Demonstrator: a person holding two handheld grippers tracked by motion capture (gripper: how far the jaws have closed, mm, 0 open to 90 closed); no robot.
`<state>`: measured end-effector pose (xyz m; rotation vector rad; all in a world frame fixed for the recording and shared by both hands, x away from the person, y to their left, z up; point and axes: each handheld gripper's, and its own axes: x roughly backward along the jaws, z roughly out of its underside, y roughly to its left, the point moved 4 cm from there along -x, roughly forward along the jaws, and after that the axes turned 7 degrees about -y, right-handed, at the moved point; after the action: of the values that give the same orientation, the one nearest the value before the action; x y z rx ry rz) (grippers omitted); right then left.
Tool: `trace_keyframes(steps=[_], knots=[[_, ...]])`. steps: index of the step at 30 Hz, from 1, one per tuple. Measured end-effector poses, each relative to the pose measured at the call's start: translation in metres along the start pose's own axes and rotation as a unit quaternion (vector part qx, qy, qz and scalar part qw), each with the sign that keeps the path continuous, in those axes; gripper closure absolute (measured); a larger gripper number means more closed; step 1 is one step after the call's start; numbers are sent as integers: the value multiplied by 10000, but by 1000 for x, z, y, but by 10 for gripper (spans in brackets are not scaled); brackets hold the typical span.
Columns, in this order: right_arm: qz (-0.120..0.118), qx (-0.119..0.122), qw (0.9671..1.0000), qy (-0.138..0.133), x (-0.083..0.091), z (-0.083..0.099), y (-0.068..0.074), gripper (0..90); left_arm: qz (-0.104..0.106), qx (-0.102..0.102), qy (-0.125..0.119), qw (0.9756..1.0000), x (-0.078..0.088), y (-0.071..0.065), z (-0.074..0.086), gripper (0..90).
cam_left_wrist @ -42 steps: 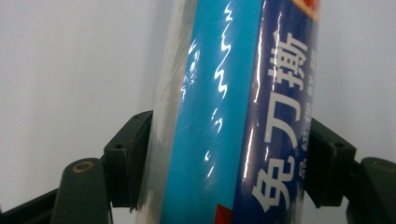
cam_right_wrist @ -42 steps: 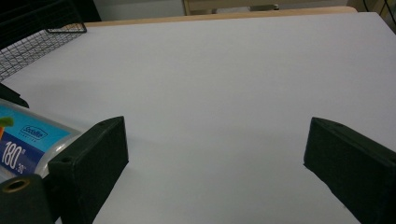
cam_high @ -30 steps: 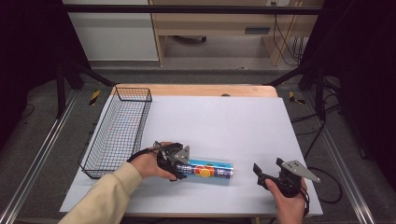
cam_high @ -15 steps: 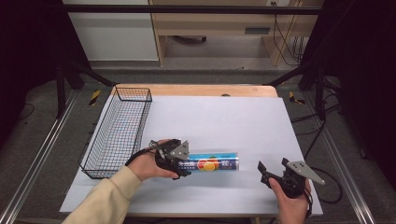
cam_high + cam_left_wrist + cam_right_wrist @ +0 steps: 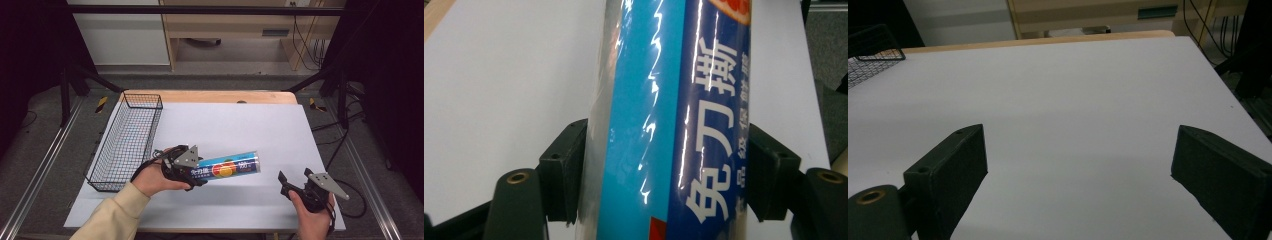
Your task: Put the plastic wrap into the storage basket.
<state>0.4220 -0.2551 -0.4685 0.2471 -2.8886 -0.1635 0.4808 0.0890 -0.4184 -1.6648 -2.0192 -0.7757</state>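
In the high view, a wire basket (image 5: 127,142) is being shown at the left of the white table (image 5: 250,125), with a blue roll (image 5: 225,168) being gripped at its left end by the left gripper (image 5: 192,172), its far end tilted up off the table, and the right gripper (image 5: 289,184) being held well apart at the right. In the left gripper view, the roll's glossy wrap and white printed characters (image 5: 711,150) are being made legible, the roll being clamped between both jaws. In the right gripper view, that gripper's jaws are being held wide apart over bare table, with a basket corner (image 5: 873,50) being seen far left.
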Motion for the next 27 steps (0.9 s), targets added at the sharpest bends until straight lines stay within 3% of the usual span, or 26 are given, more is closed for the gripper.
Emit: trace_keyframes(steps=[5,8,16,27], knots=[[174,171,9996,-126,2,-4,0,84,-40,50,-138,9999,1,0,-7,305],[157,256,9994,-151,2,-5,1,87,-26,52,-246,9997,3,0,-11,305],[128,216,9994,-255,4,-7,2,88,-122,172,-395,9990,11,0,-14,308],[21,232,9995,-230,6,-7,7,87,-480,355,-382,9975,28,-4,-14,311]])
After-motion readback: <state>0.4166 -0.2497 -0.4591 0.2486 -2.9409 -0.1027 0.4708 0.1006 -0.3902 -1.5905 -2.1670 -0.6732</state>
